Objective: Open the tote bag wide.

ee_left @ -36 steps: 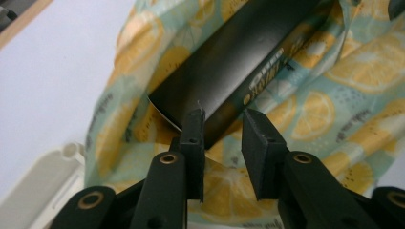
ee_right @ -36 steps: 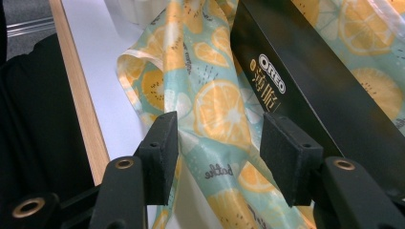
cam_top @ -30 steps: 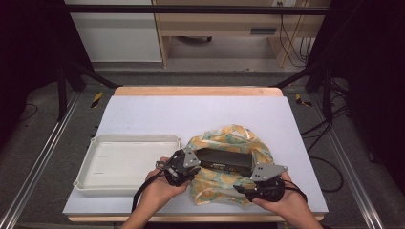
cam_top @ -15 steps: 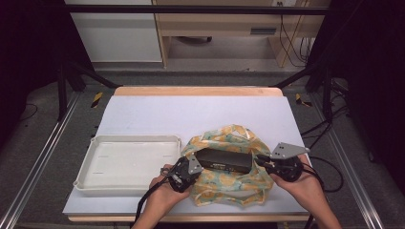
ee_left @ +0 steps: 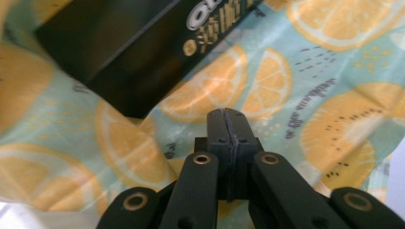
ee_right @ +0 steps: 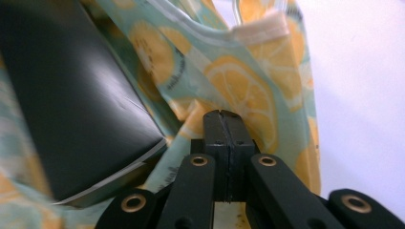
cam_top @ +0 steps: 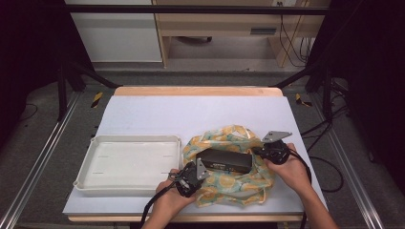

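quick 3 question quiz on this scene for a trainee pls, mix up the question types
1. True or false: the black box lies inside the white tray.
2. What is printed on the cloth? A stripes, B orange slices, C stars
3. On which side of the cloth does the tray sit in the high view?

Key
1. False; it lies on the cloth.
2. B
3. On the left, beside the left tongs. Both left and right tongs are shut at the cloth's edges.
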Available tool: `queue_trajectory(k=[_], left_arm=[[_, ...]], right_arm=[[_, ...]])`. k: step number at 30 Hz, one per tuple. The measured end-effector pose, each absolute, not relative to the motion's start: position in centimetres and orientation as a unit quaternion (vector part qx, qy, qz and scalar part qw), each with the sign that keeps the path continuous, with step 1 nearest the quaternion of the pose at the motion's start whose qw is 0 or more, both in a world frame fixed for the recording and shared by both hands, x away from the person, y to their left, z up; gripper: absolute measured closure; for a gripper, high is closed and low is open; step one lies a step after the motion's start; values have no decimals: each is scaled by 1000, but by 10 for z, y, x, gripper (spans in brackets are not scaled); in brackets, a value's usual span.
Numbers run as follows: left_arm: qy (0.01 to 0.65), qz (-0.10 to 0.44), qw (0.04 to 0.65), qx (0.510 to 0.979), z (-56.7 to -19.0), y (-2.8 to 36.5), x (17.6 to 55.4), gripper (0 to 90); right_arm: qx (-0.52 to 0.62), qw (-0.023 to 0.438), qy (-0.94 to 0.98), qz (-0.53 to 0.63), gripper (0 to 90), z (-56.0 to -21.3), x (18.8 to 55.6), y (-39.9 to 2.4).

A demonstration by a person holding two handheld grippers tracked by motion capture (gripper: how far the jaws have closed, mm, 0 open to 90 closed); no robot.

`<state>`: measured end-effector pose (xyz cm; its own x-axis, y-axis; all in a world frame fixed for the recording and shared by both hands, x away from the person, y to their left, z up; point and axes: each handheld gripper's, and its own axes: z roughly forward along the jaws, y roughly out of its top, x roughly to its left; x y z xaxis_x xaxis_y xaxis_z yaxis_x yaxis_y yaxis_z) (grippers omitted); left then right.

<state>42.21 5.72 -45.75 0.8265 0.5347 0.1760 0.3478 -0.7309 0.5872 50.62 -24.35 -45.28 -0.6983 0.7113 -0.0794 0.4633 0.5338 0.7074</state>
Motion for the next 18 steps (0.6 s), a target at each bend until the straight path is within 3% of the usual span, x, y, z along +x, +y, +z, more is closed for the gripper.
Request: queue_trajectory(k=[18], left_arm=[[235,158,271,920,-465,50,418,900]], right_arm=[[373,168,853,323,900,-474,538,-250]])
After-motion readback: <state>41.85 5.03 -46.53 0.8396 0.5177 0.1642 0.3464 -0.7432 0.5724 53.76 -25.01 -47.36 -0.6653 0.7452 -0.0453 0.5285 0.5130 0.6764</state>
